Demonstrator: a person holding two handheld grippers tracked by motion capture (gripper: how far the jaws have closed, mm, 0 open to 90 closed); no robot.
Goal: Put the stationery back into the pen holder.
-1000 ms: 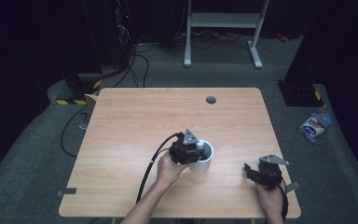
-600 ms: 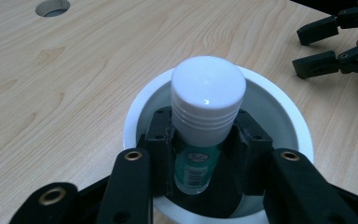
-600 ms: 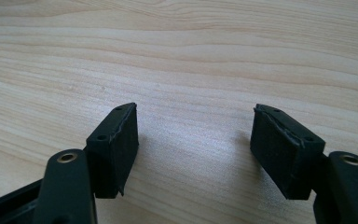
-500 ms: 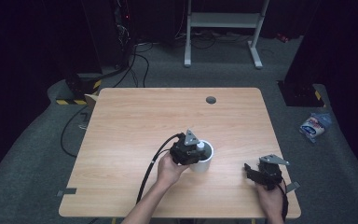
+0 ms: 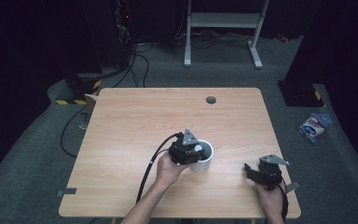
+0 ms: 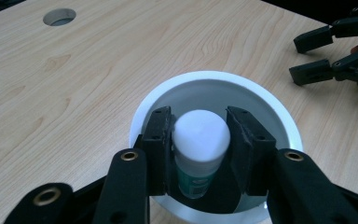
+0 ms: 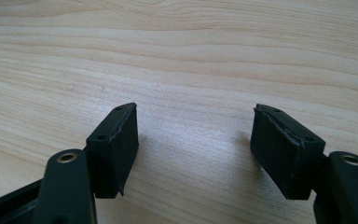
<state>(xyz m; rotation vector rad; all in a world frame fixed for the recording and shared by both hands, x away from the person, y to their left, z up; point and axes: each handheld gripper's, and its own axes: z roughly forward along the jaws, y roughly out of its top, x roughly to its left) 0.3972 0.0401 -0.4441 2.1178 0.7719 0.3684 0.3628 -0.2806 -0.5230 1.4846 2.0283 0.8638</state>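
Change since a second ago: hands and cup sit where they were; the left gripper's jaws have just been opening, with the bottle between them
Left gripper point(image 6: 199, 140): reaches down into the white cup point(image 6: 279, 116); in the left gripper view one pad sits close against the bottle's left side, the other stands just off its right side; the grip is loosened, no squeeze on the bottle
Bottle point(image 6: 200, 144): small, white cap, green label; stands upright inside the cup, between the pads
Cup: upright on the worktop point(image 5: 135, 126), a little right of centre and toward the near edge in the high view point(image 5: 204, 156)
Right gripper point(image 7: 196, 144): jaws spread wide with bare wood between them; rests low near the worktop's near right corner point(image 5: 254, 171), well apart from the cup
Worktop: pale wood; round cable hole point(image 5: 210, 99) toward the far edge
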